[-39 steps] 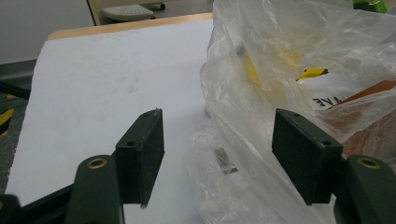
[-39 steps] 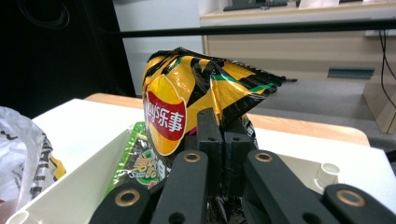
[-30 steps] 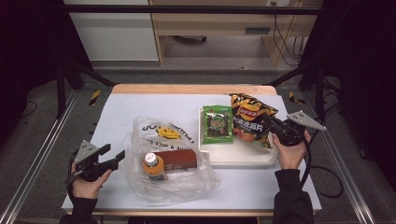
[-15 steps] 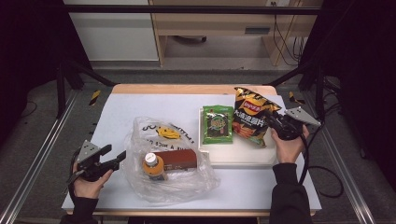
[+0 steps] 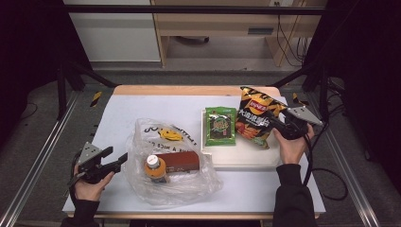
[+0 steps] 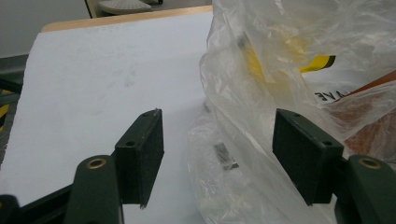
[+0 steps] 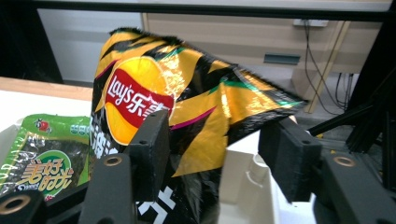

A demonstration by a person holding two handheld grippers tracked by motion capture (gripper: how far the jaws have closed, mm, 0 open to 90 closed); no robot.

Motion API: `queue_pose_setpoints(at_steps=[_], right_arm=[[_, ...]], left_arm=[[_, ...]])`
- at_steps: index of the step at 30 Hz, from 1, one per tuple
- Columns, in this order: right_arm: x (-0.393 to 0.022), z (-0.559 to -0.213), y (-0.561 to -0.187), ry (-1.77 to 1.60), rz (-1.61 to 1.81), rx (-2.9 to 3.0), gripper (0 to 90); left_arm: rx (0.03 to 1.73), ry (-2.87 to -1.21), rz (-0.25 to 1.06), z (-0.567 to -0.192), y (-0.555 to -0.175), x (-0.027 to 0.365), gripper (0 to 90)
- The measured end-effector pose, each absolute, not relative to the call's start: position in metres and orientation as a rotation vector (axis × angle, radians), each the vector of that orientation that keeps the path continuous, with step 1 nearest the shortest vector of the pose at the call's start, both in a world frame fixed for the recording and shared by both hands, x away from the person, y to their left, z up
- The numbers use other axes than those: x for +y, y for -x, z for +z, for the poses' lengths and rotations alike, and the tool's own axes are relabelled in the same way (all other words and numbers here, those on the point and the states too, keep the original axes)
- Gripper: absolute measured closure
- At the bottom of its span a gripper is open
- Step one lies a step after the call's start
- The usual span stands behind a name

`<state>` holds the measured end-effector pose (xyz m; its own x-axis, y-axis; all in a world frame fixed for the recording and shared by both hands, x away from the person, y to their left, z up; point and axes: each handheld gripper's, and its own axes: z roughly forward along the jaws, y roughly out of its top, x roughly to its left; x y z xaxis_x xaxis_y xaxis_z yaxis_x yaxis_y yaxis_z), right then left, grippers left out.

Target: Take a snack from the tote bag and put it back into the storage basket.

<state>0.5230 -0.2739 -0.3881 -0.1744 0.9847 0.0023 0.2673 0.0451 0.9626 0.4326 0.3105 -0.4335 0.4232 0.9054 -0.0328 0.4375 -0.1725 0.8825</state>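
High view: we saw a white table (image 5: 118, 118) with a clear plastic bag (image 5: 189, 182) left of centre and a white tray (image 5: 246, 158) to its right.
Task guess: none was given; we judged it to be packing snacks from the tray into the bag.
Done so far: we judged the bag partly loaded, since an orange-capped bottle (image 5: 155, 168) and a brown packet (image 5: 178, 161) already lay inside it.
Left to do: the chips (image 5: 255, 116) and the seaweed pack (image 5: 220, 125) were both outside the bag, so we judged the job around halfway.
Bag: it lay crumpled on the table, printed with a yellow smiley (image 5: 170, 135); we could not tell which way its mouth faced.
Tray: the seaweed pack lay flat at its left end; the chips rose tilted over its right end, lower edge near or on the tray.
Right gripper (image 5: 275, 124): it sat at the right side of the chips, held in the person's right hand.
Right fingers (image 7: 152, 147): in the right gripper view they were spread either side of the chips (image 7: 187, 102), the left one against the foil, the right one apart from it, so we judged no firm pinch yet.
Left gripper (image 5: 116, 161): it rested low on the table just left of the bag.
Left fingers (image 6: 142, 151): in the left gripper view they stood wide apart, pinching nothing, with the bag's (image 6: 280, 60) film between them toward the right finger.
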Motion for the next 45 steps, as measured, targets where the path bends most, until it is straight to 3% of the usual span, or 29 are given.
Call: queue_pose_setpoints(at_steps=[10, 27, 34, 38, 45], right_arm=[[-0.262, -0.382, -0.496, -1.298, 1.216, 1.595, 39.8], [-0.243, -0.42, -0.494, -1.392, 1.117, 1.728, 44.8], [-0.242, -0.423, -0.506, -1.394, 1.085, 1.693, 65.3], [-0.25, -0.424, -0.511, -1.424, 1.09, 1.656, 68.7], [-0.26, -0.422, -0.521, -1.442, 0.995, 1.62, 61.2]], left_arm=[[1.164, -1.794, 0.649, -0.436, -0.434, 0.309, 33.3], [1.163, -1.789, 0.66, -0.434, -0.433, 0.311, 33.5], [1.16, -1.789, 0.659, -0.434, -0.433, 0.31, 33.6], [1.162, -1.794, 0.655, -0.435, -0.433, 0.31, 33.6], [1.159, -1.8, 0.655, -0.436, -0.434, 0.309, 33.8]])
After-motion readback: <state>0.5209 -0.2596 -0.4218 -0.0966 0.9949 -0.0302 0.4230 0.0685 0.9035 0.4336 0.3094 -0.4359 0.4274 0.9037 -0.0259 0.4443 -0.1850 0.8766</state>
